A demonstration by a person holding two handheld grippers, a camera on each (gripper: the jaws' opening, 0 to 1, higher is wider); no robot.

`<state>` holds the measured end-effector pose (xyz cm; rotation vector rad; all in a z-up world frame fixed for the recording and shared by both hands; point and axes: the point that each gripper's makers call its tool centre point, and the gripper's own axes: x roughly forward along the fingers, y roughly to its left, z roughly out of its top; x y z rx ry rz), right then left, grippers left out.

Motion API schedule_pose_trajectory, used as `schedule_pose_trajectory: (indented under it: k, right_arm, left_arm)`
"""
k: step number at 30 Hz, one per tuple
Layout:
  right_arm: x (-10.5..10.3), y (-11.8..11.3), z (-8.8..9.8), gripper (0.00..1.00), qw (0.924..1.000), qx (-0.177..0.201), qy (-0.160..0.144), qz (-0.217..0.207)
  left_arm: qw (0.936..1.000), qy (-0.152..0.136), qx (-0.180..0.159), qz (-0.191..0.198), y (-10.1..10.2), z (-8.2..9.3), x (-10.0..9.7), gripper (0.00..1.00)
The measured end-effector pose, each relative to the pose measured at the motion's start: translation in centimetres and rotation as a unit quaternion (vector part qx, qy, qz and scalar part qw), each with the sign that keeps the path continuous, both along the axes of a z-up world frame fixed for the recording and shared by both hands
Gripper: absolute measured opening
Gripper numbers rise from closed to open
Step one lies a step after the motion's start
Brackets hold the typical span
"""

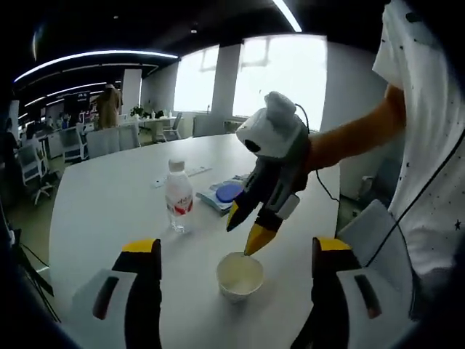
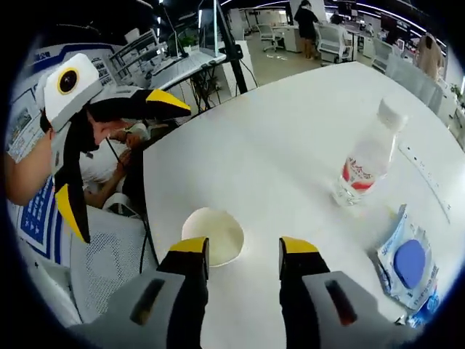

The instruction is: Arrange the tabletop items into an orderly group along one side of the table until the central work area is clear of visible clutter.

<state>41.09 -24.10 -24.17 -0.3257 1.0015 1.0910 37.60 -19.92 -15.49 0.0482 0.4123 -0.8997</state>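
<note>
A small white paper cup (image 1: 240, 275) stands empty on the white table (image 1: 109, 203), between my left gripper's (image 1: 236, 247) wide-open jaws. My right gripper (image 1: 245, 231) comes down from the right with its yellow tips a little apart, just above the cup's rim. Its own view has the cup (image 2: 213, 234) by the left jaw of my open right gripper (image 2: 244, 247), and my left gripper (image 2: 120, 156) spread wide at the left. A capped clear bottle (image 1: 179, 196) with a red label stands upright behind the cup, also seen as the bottle (image 2: 367, 163). Beside it lies a blue wipes pack (image 1: 225, 194).
The wipes pack (image 2: 407, 265) lies near the table's edge at the right. A thin white strip (image 1: 192, 173) lies behind the bottle. A grey mesh chair (image 2: 109, 269) stands against the table's near edge. Office chairs (image 1: 80, 142) and desks fill the room beyond.
</note>
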Motion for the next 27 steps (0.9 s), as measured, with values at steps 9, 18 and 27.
schedule_pose_trajectory:
  k: [9,18,27]
  right_arm:
    - [-0.5,0.1,-2.2,0.2,0.9988,-0.046,0.016,0.003]
    - [-0.5,0.0,-2.8,0.02,0.9978,-0.062,0.023,0.003]
    - [-0.4,-0.3,-2.4,0.0,0.9976,-0.064,0.023,0.014]
  left_arm:
    - [0.9999,0.002,0.011,0.004,0.6,-1.1,-0.9,0.87]
    - [1.0,0.001,0.001,0.009,0.6,-1.2,-1.1,0.86]
    - [1.0,0.002,-0.001,0.009,0.3,-1.2,-1.0,0.85]
